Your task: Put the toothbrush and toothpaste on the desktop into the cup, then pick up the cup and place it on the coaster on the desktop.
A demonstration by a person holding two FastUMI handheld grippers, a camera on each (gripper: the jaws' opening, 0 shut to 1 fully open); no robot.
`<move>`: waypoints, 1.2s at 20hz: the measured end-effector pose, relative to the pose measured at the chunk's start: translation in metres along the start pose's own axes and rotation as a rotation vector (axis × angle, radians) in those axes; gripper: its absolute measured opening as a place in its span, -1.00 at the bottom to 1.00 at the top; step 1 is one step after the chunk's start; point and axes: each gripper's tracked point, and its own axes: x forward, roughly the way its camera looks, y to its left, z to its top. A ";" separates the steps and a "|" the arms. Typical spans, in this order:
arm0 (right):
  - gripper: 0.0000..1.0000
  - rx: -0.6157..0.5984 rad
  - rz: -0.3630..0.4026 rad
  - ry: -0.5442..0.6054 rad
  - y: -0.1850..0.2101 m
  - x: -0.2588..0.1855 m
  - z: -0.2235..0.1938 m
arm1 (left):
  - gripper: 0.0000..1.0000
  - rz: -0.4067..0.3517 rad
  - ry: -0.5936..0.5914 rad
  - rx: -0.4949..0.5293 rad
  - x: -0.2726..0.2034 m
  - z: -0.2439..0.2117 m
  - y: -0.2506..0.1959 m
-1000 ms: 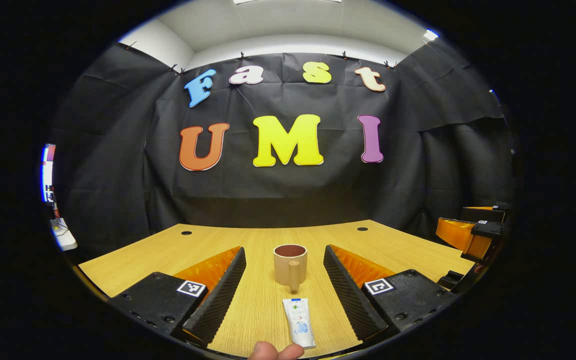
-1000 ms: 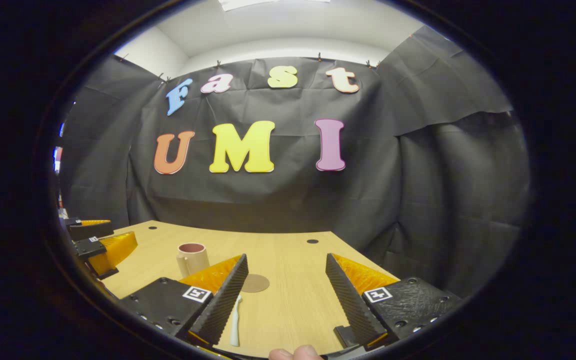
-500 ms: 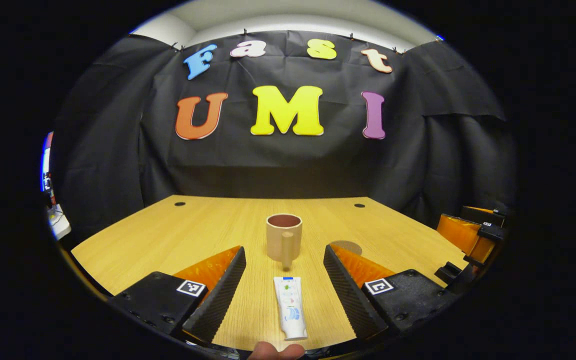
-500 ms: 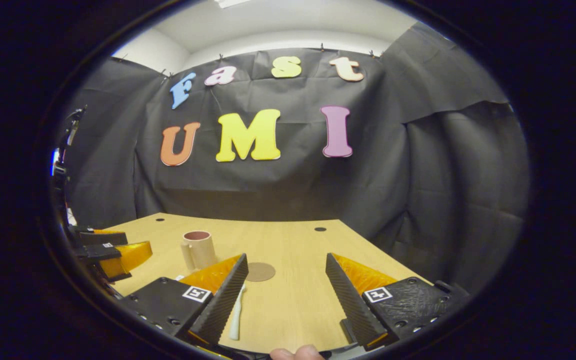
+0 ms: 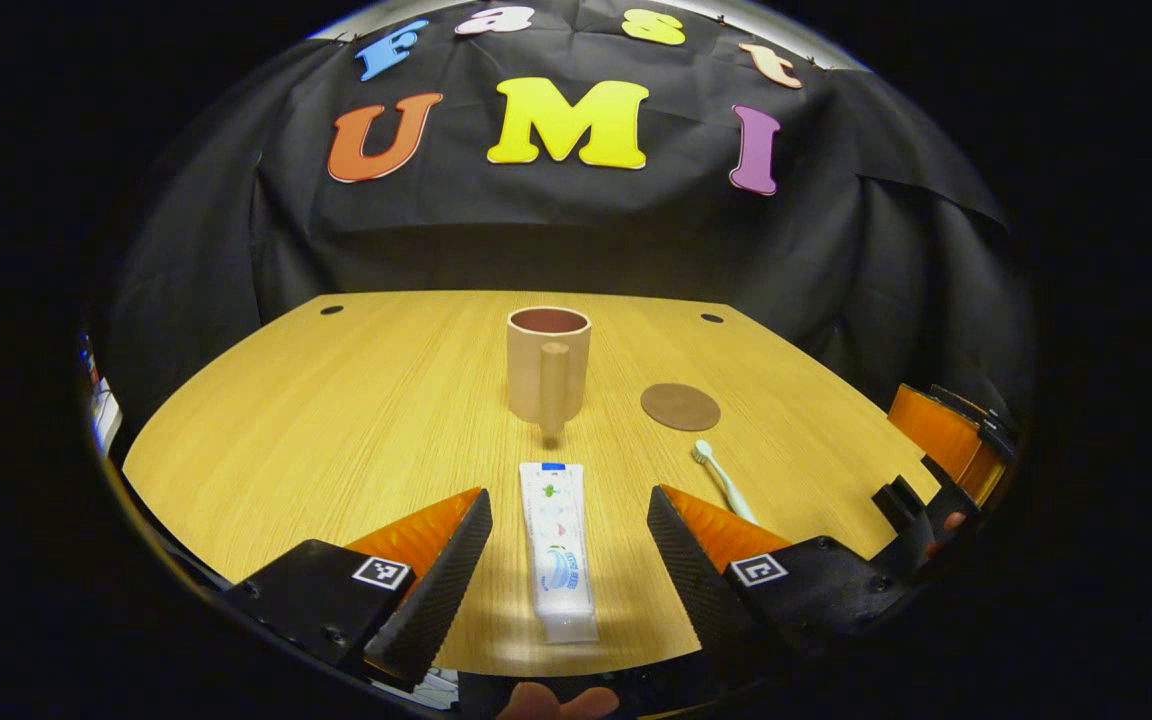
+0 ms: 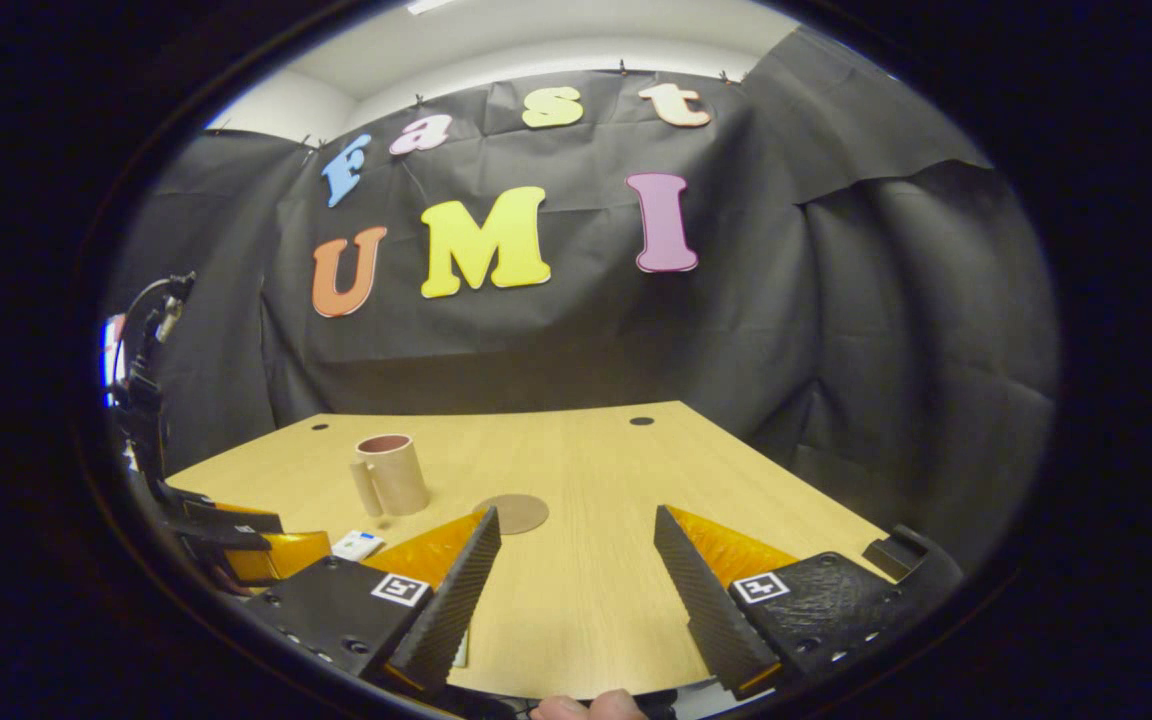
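Your left tongs [image 5: 564, 560] hang above the near edge of the desk [image 5: 336, 420], tipped down toward it, their fingers [image 5: 436, 590] wide apart with nothing in them. The toothpaste [image 5: 558, 548] lies flat on the desk right in the gap between them, lengthwise, touching neither finger, cap end pointing away. Straight ahead beyond it the cup [image 5: 547, 363] stands upright, its handle turned toward the tongs. Ahead and to the right of the tongs the round coaster [image 5: 680, 407] lies bare, and nearer in, the toothbrush [image 5: 721, 478] lies just beyond the right finger, head pointing away.

Your right tongs [image 6: 576, 585] are held lower and more level over the desk's near edge, fingers [image 6: 451, 610] likewise spread wide and holding nothing. From there, the cup [image 6: 392, 474] stands ahead to the left, the coaster [image 6: 516, 513] just beyond the left finger's tip, and bare desk lies in the gap.
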 end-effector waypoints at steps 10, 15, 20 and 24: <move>0.90 -0.044 -0.003 0.032 0.001 0.009 -0.021 | 0.92 0.011 0.165 -0.014 0.014 -0.026 0.000; 0.90 -0.051 -0.003 0.061 0.002 0.013 -0.031 | 0.69 0.000 0.224 -0.018 0.019 -0.038 -0.004; 0.90 -0.077 0.022 0.088 0.014 0.017 -0.037 | 0.14 0.050 0.241 -0.008 0.022 -0.038 0.003; 0.89 -0.081 0.051 0.126 0.026 0.023 -0.045 | -0.09 0.047 0.246 -0.002 0.022 -0.037 0.005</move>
